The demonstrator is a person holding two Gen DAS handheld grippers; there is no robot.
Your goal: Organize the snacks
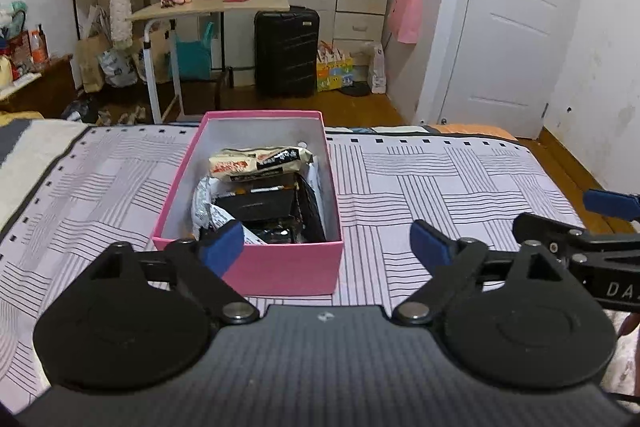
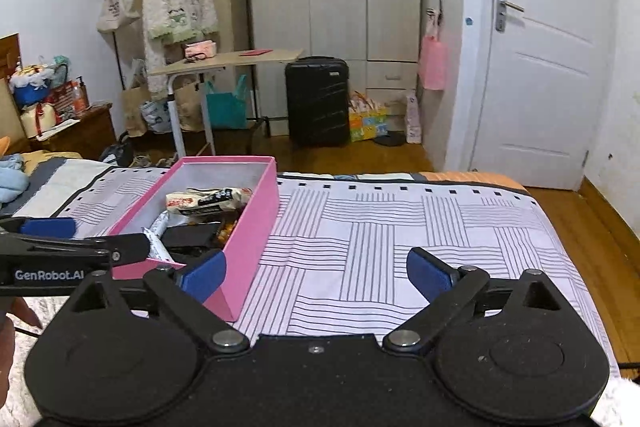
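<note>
Both hand-held grippers gape empty; pink snack box lies just ahead

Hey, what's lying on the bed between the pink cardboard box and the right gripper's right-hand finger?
Nothing: in the right wrist view only bare striped lilac bedsheet lies between the pink cardboard box and that blue-padded finger.

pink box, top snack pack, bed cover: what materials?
Pink box: likely cardboard, matte; thin, stiff, straight walls with a pale inside. Top snack pack: probably plastic film, glossy; it is crinkled and printed. Bed cover: woven fabric, matte; soft wrinkles in the striped print.
</note>
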